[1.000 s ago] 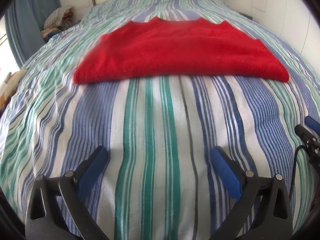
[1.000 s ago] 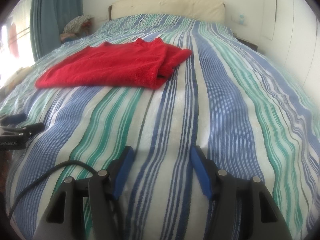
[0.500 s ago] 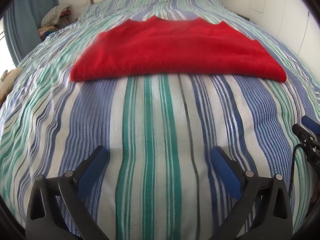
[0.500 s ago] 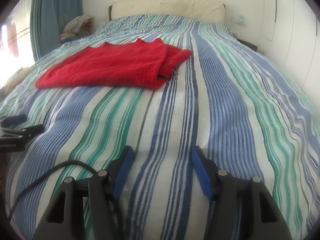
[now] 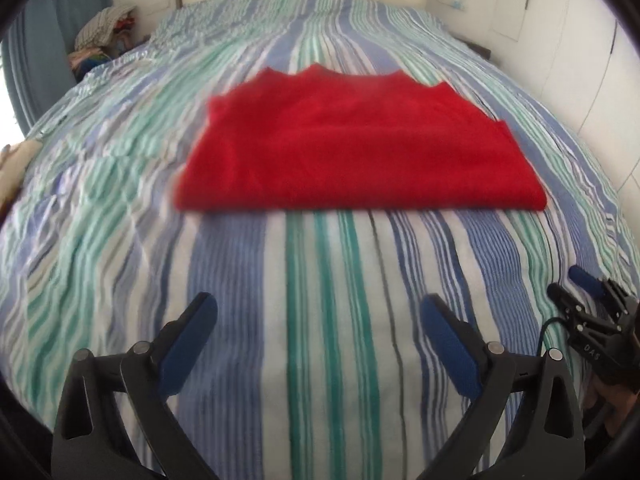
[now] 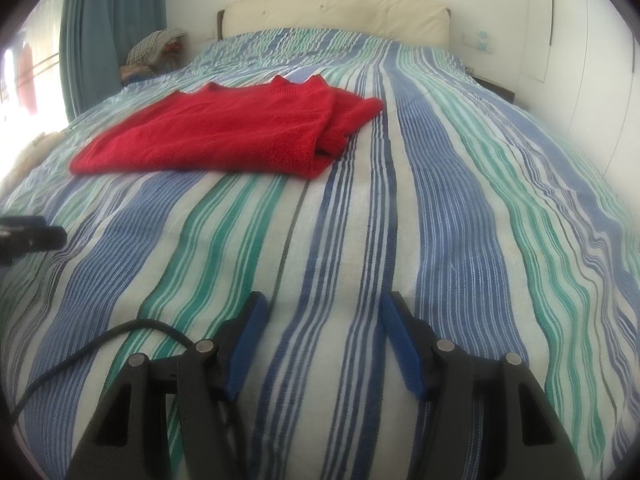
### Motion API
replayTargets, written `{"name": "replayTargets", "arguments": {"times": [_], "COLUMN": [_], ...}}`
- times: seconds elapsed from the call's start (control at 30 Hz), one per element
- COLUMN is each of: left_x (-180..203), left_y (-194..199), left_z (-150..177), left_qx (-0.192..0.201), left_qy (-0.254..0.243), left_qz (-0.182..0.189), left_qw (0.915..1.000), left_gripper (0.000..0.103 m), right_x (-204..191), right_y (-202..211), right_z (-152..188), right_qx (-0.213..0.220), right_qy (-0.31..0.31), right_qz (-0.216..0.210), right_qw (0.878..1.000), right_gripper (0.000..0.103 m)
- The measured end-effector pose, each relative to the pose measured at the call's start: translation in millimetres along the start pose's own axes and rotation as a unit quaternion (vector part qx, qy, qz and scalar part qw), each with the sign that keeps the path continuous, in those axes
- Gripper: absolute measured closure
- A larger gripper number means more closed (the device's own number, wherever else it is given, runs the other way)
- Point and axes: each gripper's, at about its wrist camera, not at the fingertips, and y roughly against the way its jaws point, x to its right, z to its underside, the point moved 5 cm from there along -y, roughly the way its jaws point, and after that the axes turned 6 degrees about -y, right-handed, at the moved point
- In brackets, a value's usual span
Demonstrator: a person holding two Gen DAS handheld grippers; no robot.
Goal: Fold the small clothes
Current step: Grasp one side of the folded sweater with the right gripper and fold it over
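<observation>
**Red knit lies folded, both tools empty**

Red knitted garment (image 5: 360,152) lies flat on the blue, green and white striped bedspread (image 5: 328,320), folded into a layered rectangle with the doubled edges showing at its right side in the right wrist view. The left gripper (image 5: 316,328) and right gripper (image 6: 320,328) hover well short of it, jaws spread, pinching nothing. Judging by this, the fold looks finished or nearly so; at most 1 more fold remains.
</observation>
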Motion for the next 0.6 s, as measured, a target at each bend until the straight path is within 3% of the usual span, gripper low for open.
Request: {"name": "replayTargets", "arguments": {"times": [0.13, 0.23, 0.27, 0.3, 0.37, 0.47, 0.6], "left_x": [-33, -51, -57, -62, -66, -71, -82], "left_y": [11, 5, -2, -8, -10, -8, -10], "left_z": [-17, 2, 10, 13, 8, -2, -3], "left_qx": [0.035, 0.064, 0.051, 0.03, 0.032, 0.053, 0.053], "left_qy": [0.027, 0.07, 0.088, 0.11, 0.139, 0.122, 0.109], "left_qz": [-0.022, -0.039, -0.041, -0.033, 0.009, -0.01, -0.04], "left_qw": [0.9988, 0.9948, 0.9939, 0.993, 0.9898, 0.991, 0.9918], "left_gripper": [0.001, 0.001, 0.001, 0.002, 0.002, 0.002, 0.002], "right_x": [-1, 0, 3, 8, 20, 35, 39], "right_y": [1, 7, 10, 13, 8, -30, -113], "right_z": [-10, -38, -52, -69, -105, -148, -158], "right_qx": [-0.049, -0.09, -0.085, -0.077, -0.064, -0.078, -0.154], "right_qy": [-0.002, 0.0, -0.009, -0.019, -0.051, -0.126, -0.22], "right_qz": [-0.021, -0.066, -0.083, -0.09, -0.104, -0.135, -0.153], "right_qw": [0.999, 0.994, 0.993, 0.993, 0.991, 0.98, 0.951], "right_gripper": [0.034, 0.033, 0.033, 0.033, 0.033, 0.024, 0.024]}}
